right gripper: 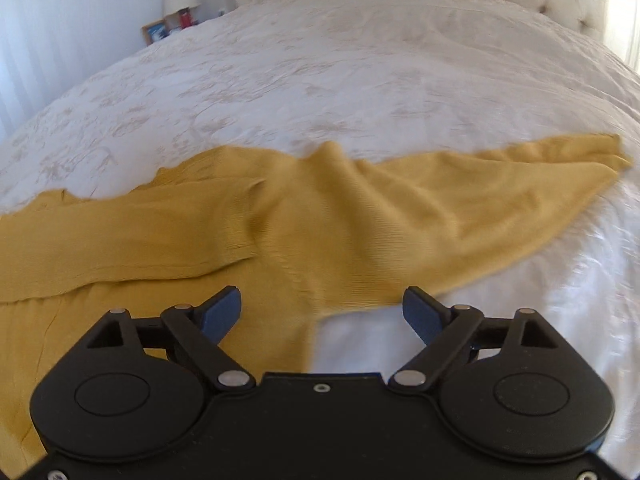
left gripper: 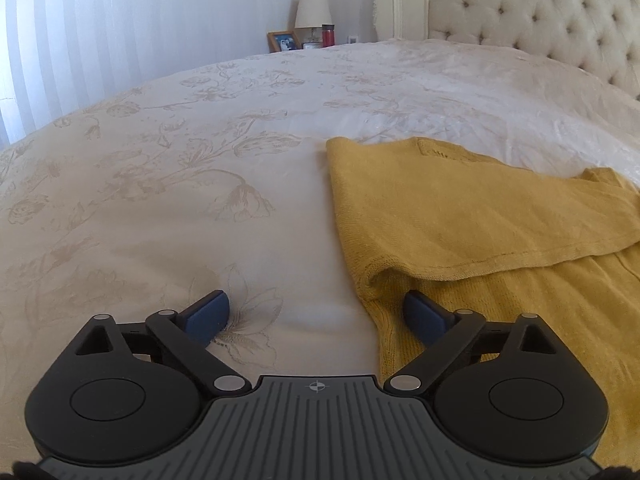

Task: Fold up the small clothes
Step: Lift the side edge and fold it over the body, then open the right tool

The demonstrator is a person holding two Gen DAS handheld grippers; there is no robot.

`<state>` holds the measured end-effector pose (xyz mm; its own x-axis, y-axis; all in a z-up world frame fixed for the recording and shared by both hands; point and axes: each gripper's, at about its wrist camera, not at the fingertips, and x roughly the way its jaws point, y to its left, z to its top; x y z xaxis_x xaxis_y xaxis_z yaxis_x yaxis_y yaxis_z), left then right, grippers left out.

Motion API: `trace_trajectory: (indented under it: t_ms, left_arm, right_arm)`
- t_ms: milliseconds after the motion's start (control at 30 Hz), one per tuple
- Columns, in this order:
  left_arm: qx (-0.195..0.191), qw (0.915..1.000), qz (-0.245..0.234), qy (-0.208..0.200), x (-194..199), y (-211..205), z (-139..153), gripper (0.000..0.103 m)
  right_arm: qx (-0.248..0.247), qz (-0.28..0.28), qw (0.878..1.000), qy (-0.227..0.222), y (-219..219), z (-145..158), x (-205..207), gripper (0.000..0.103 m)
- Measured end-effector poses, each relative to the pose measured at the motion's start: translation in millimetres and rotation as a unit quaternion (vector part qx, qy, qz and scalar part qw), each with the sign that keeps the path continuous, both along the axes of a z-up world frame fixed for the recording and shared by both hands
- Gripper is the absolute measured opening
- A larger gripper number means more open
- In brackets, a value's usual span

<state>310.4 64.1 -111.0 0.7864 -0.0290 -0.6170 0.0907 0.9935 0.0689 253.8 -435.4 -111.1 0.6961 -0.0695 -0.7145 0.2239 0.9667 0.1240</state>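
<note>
While both pairs of jaws stand spread and empty, the left gripper [left gripper: 316, 316] hovers at the near left edge of the mustard knit top [left gripper: 460, 220], and the right gripper [right gripper: 320, 312] at its right side. 1 sleeve is folded across the body; the other, seen only from the right wrist, trails rightward over the floral bedspread [left gripper: 180, 180].

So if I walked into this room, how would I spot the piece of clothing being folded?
Look at the big bed with the tufted cream headboard and pale floral bedspread. Near its front edge lies a mustard-yellow knit top, one side already folded over itself. It is the only coloured thing on the white cover.
</note>
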Motion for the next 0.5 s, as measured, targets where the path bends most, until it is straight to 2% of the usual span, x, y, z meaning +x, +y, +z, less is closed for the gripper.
trace_trajectory:
  t_ms: [100,267,400,500]
  left_arm:
    - [-0.001,1.0000,-0.001,0.000,-0.2,-0.3,0.2,0.095]
    - [0.001,1.0000,-0.003,0.000,-1.6,0.3,0.7,0.095]
    - [0.001,1.0000,-0.004,-0.002,-1.1,1.0,-0.2,0.095]
    - [0.006,1.0000,-0.004,-0.005,-1.1,-0.9,-1.0,0.095]
  right_arm:
    - [0.003,-0.039,0.999,-0.004,-33.8,6.1,-6.2,0.089]
    - [0.009,-0.097,0.995,-0.004,-93.9,8.3,7.9,0.089]
    - [0.016,-0.138,0.990,-0.003,-130.6,3.6,25.5,0.089]
    - [0.040,-0.174,0.984,-0.001,-151.4,-6.9,32.6,0.089]
